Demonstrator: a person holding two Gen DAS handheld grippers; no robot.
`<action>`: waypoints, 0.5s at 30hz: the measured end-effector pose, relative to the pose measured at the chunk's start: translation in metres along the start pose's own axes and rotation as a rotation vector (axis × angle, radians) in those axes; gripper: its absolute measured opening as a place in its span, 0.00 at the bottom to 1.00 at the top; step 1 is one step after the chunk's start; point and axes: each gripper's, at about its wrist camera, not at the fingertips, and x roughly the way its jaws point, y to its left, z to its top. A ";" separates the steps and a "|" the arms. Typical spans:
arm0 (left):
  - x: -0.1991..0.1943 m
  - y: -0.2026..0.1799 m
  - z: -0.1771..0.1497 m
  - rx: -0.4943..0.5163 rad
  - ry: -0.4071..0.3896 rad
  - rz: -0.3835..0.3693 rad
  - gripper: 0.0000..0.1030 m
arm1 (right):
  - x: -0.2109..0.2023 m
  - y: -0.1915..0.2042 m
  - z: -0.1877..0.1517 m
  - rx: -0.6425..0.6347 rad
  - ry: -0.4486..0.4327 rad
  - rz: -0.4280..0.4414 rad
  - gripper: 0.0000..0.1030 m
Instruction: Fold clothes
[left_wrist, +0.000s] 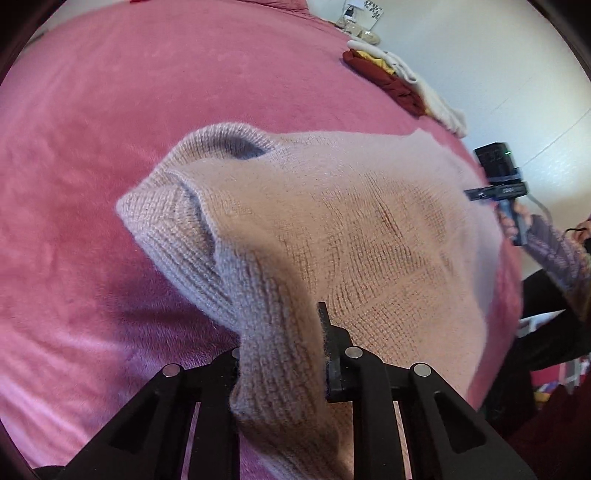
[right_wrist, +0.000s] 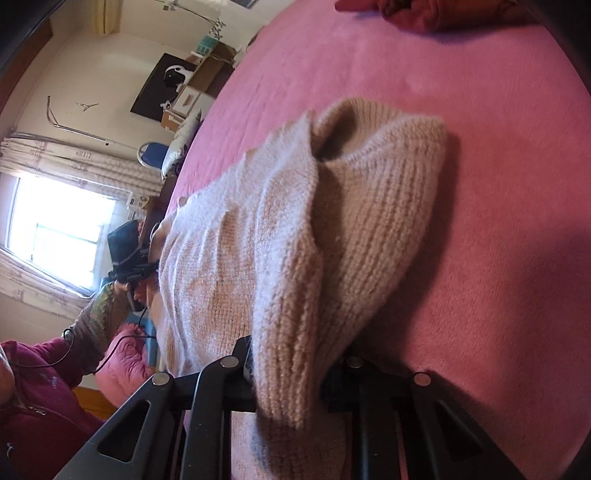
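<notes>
A beige knitted sweater (left_wrist: 332, 229) hangs stretched between the two tools above a bed covered in a pink plush blanket (left_wrist: 92, 147). Its body is a fine, loose, slightly fuzzy knit, thin enough that light shows through in patches; its border is a thicker ribbed band (left_wrist: 207, 251) in a paler, greyish tone, rolled over so that it forms an open, rounded tube.

The left tool (left_wrist: 284, 354) is nearly closed, its black jaws pinched on the ribbed band, which bunches up between them and drapes over their near side. The right tool (right_wrist: 288, 369) is likewise nearly closed on a fold of ribbed edge (right_wrist: 369, 240), with the fine knit falling away to its left in soft vertical ripples.

Ahead of the left tool and to its right, at the bed's far edge, lies a pile of clothes (left_wrist: 391, 81) in dark red, yellow and cream. In the right wrist view, a person's sleeve (right_wrist: 99, 314) of patterned knit shows to the left, behind the sweater.
</notes>
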 end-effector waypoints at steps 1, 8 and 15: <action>-0.002 -0.003 -0.001 0.003 -0.002 0.026 0.17 | 0.001 0.003 0.001 -0.008 -0.003 -0.013 0.20; -0.015 -0.016 -0.008 -0.035 -0.041 0.107 0.16 | -0.011 0.030 -0.001 -0.061 -0.051 -0.087 0.19; -0.052 -0.023 -0.014 -0.087 -0.109 0.041 0.16 | -0.026 0.062 0.001 -0.106 -0.082 -0.119 0.18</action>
